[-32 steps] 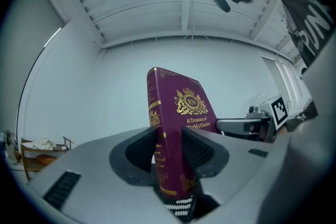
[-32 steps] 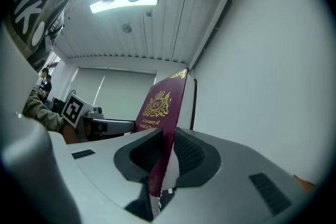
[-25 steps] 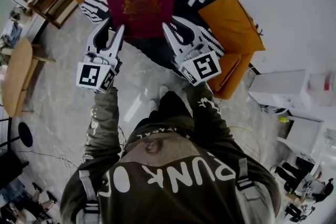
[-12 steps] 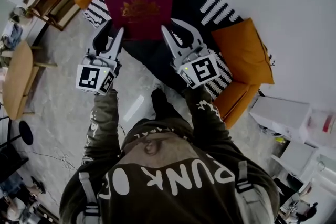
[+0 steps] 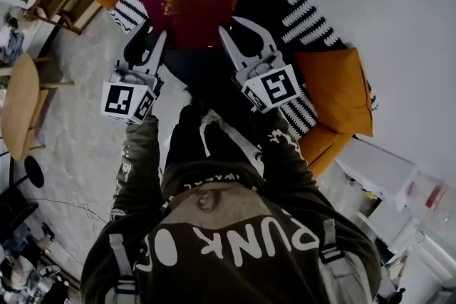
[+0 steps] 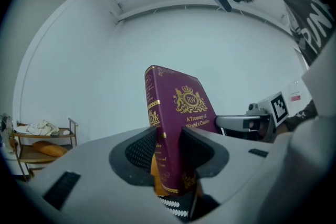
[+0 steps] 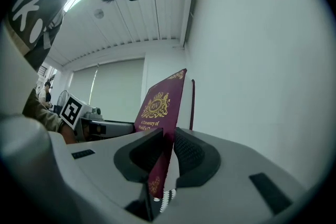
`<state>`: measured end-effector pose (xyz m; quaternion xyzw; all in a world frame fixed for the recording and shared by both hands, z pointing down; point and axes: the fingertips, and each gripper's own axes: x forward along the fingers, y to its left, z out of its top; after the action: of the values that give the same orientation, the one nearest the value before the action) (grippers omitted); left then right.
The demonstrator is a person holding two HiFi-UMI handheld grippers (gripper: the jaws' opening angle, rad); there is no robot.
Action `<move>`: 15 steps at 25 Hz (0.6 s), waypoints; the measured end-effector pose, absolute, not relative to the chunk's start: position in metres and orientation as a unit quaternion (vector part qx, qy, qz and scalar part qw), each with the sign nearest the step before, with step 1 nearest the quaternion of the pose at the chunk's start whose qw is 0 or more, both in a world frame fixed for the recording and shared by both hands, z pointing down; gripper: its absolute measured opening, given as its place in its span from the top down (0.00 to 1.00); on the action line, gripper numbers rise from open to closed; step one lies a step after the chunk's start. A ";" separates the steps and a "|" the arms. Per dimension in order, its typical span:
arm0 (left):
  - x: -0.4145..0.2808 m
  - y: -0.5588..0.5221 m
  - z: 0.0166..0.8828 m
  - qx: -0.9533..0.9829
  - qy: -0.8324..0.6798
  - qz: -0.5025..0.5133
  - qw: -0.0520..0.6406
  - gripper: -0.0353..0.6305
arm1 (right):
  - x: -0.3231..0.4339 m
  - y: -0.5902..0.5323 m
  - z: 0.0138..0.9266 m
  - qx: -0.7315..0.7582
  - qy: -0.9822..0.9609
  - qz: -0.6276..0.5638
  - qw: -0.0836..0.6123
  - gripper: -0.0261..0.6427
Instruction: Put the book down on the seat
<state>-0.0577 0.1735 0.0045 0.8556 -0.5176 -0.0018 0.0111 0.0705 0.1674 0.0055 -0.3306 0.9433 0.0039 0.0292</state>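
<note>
We hold the book (image 5: 187, 0) up between both grippers, off the seat (image 5: 285, 3).
Fingers of the left gripper (image 5: 151, 39) pinch its spine edge, and those of the right gripper (image 5: 235, 30) pinch its page edge. Only the head view shows the seat beyond, while the gripper views show the pads pressed on the covers.

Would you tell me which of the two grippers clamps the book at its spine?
The left gripper: its jaws close on the book at its gold-banded spine, while the right gripper pinches the page edge.

Closed maroon gilt-crested book (image 5: 187, 0) above orange seat (image 5: 335, 85)
</note>
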 end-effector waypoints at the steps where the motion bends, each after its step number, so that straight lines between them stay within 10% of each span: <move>1: -0.061 0.164 0.012 0.855 -0.518 0.001 0.016 0.74 | 0.068 0.158 0.014 -0.331 0.943 -0.003 0.027 0.85; 15: -0.088 0.034 0.209 0.861 -0.488 0.054 0.131 0.74 | 0.040 0.033 0.208 -0.372 0.919 -0.122 -0.046 0.85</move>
<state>-0.0882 0.0342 0.2095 0.8612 -0.4882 0.0540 0.1310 0.0396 0.0333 0.2081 -0.3725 0.9189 -0.1216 -0.0458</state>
